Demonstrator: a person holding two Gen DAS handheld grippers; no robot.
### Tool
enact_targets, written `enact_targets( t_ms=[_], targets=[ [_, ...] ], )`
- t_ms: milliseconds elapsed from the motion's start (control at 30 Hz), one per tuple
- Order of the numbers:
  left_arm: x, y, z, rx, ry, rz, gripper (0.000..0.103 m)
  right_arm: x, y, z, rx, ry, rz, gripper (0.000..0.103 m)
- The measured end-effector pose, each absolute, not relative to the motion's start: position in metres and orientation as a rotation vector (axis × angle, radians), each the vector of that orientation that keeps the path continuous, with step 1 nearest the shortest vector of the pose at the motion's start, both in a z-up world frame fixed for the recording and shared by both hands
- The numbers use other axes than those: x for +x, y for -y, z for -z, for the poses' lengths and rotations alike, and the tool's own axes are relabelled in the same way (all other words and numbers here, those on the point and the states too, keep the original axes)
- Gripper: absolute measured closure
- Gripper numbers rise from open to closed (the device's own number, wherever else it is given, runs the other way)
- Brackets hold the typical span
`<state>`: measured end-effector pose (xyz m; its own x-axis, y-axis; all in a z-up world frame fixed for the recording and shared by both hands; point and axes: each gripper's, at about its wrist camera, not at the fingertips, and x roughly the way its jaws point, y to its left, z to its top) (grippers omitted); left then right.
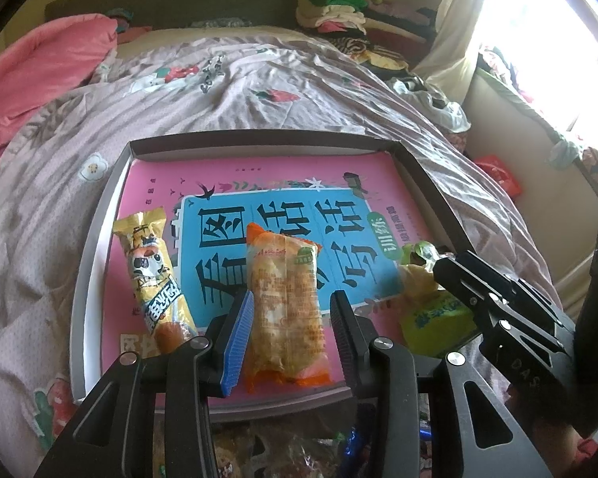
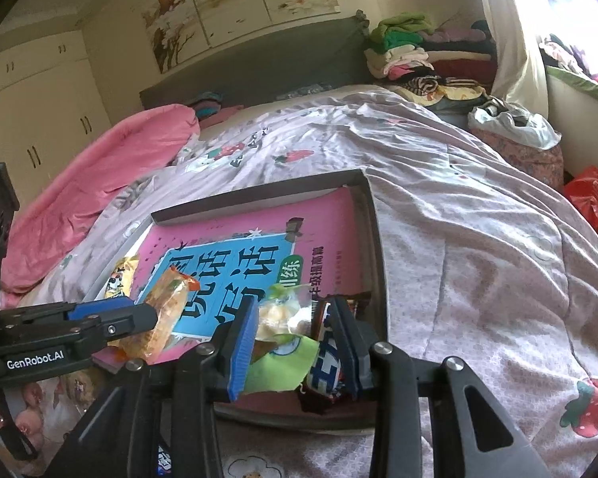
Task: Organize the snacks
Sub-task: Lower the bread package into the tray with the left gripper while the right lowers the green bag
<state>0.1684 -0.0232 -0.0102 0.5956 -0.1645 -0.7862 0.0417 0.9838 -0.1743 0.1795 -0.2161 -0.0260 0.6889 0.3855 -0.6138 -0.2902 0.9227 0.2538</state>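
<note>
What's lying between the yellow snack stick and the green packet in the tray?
The orange-ended snack packet, lying on the pink book between the yellow stick and green packet, in the left wrist view.

Pink quilt [image 1: 40, 67], folded clothes pile [image 1: 339, 4], wall painting [image 2: 239, 4]

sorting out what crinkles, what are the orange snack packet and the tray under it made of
Orange snack packet: thin, glossy plastic film, by the look of it; it is partly see-through, wrinkled, with crimped ends. Tray: probably cardboard, matte, with thin folded walls and a pale inside face; it could be a box lid.
</note>
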Motion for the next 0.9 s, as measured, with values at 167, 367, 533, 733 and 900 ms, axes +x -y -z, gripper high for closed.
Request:
enact_targets(
  t_ms=[167, 367, 533, 733, 900],
  targets=[
    [0.165, 0.022, 0.007, -0.152, -0.925, 0.121, 0.06, 0.179, 0.218, 0.025, 0.141, -0.717, -0.38, 0.066],
    [0.163, 0.018, 0.001, -0.169, -0.92, 0.121, 0.056, 0.178, 0.221, 0.025, 0.148, -0.722, -0.378, 0.065],
    [0.16, 0.017, -0.002, -0.173, -0.912, 0.123, 0.051, 0.178, 0.221, 0.025, 0.149, -0.722, -0.383, 0.063],
    [0.157, 0.013, -0.005, -0.184, -0.911, 0.116, 0.044, 0.174, 0.22, 0.023, 0.157, -0.721, -0.395, 0.057],
    [0.153, 0.007, -0.008, -0.197, -0.905, 0.111, 0.041, 0.171, 0.219, 0.022, 0.154, -0.719, -0.402, 0.055]
  ],
)
